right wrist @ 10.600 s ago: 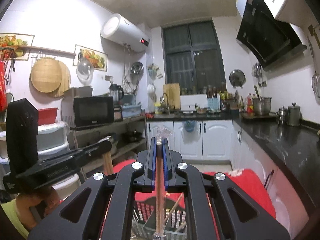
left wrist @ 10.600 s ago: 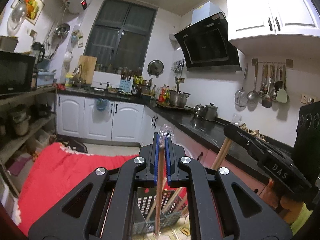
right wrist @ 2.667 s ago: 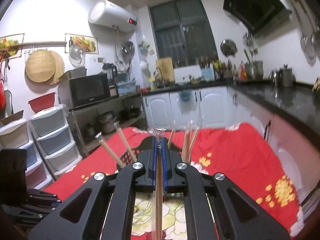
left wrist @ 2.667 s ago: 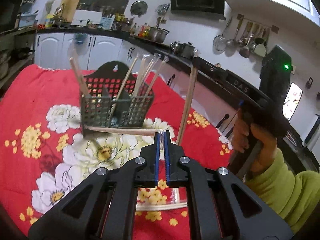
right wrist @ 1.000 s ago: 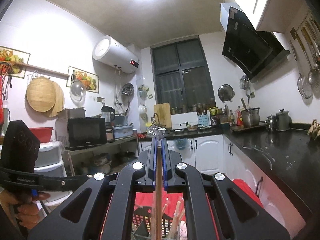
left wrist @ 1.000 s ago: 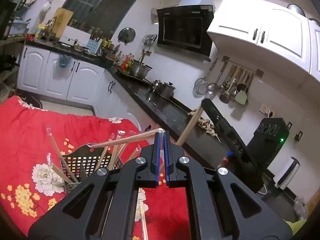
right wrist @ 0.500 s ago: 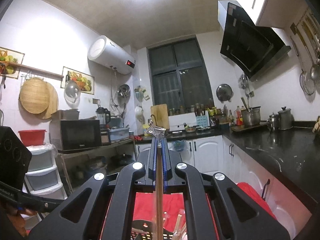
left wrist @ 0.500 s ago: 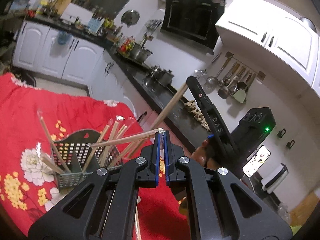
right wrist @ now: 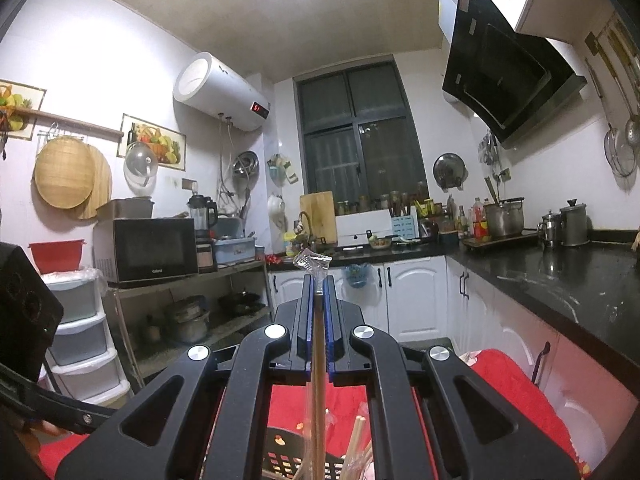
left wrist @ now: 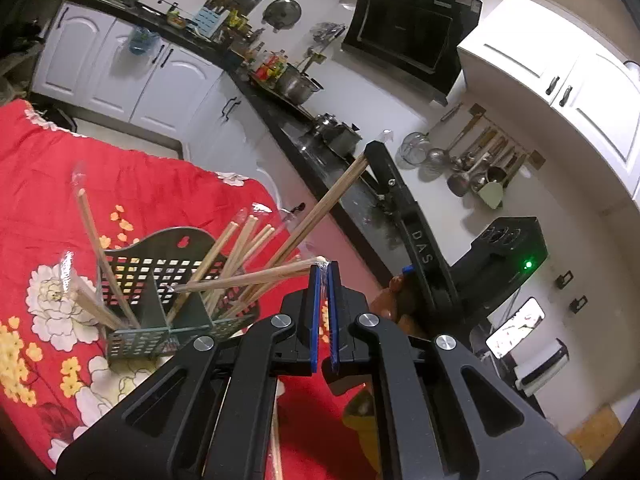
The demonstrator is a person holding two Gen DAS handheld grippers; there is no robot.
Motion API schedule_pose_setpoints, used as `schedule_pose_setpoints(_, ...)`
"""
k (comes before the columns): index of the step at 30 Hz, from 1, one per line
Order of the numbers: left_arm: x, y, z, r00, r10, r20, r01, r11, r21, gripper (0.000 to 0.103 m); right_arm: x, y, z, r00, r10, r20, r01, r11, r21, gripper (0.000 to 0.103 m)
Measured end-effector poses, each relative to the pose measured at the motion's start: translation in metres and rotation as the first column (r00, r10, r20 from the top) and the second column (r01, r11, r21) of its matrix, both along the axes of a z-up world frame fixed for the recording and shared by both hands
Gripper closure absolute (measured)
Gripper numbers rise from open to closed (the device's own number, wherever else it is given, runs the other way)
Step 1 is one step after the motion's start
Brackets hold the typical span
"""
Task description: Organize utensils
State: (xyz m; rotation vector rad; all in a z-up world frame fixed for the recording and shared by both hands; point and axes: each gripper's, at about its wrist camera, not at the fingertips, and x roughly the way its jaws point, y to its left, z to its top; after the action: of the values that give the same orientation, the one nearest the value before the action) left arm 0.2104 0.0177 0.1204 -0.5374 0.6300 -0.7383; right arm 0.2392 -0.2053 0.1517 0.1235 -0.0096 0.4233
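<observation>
Left wrist view has the black mesh utensil basket (left wrist: 160,280) sitting on the red floral tablecloth (left wrist: 48,168), already bristling with wrapped wooden chopsticks (left wrist: 236,240) leaning every which way across its compartments. The left gripper (left wrist: 323,276) is clamped right at its tips on the end of one chopstick pair (left wrist: 248,278), which sticks out sideways towards the basket, with its far end over the middle divider. The right gripper (left wrist: 374,152) shows further back in the same view, pinched shut on its own chopstick pair (left wrist: 320,208), which slants down so the low end looks to be in or just over the right-hand compartment, hard to say which from here.

From the right wrist camera you get the stick (right wrist: 318,400) running straight down between the closed blue pads (right wrist: 308,320), plastic wrapper tip (right wrist: 311,260) poking out the top, basket rim (right wrist: 280,440) just visible below.

My take on doing this bit well: the left pair is nearly horizontal, so it needs tipping up before letting go or it'll just lie across the top and roll off. Get the low end down inside a compartment first, then open up. I'd drop one hand at a time too, since the sticks already in there are splayed and an easy thing to knock, and that light basket could tip
</observation>
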Motion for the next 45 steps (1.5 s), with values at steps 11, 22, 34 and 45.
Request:
schedule_pose_setpoints(11, 0.006, -0.006, -0.026, 0.999, 0.011, -0.045, -0.008, 0.998, 0.061, 0.101, 0.007, 0.004, -0.031, 0.999, -0.024, -0.041, 0.024, 1.0, 0.0, 0.098)
schedule_pose_setpoints(22, 0.005, -0.001, -0.039, 0.997, 0.056, -0.049, -0.051, 0.993, 0.105, 0.098, 0.003, -0.003, -0.038, 0.998, -0.024, -0.066, 0.026, 0.999, 0.02, 0.068)
schedule_pose_setpoints(34, -0.006, 0.012, -0.035, 0.993, 0.121, 0.005, -0.121, 0.984, 0.129, 0.053, -0.011, -0.016, -0.044, 0.986, -0.089, -0.14, 0.087, 0.996, -0.019, 0.058)
schedule_pose_setpoints(45, -0.029, 0.023, -0.02, 0.97, 0.214, 0.117, -0.232, 0.958, 0.167, 0.014, -0.026, -0.025, -0.052, 0.974, -0.093, -0.204, 0.084, 0.995, -0.054, 0.052)
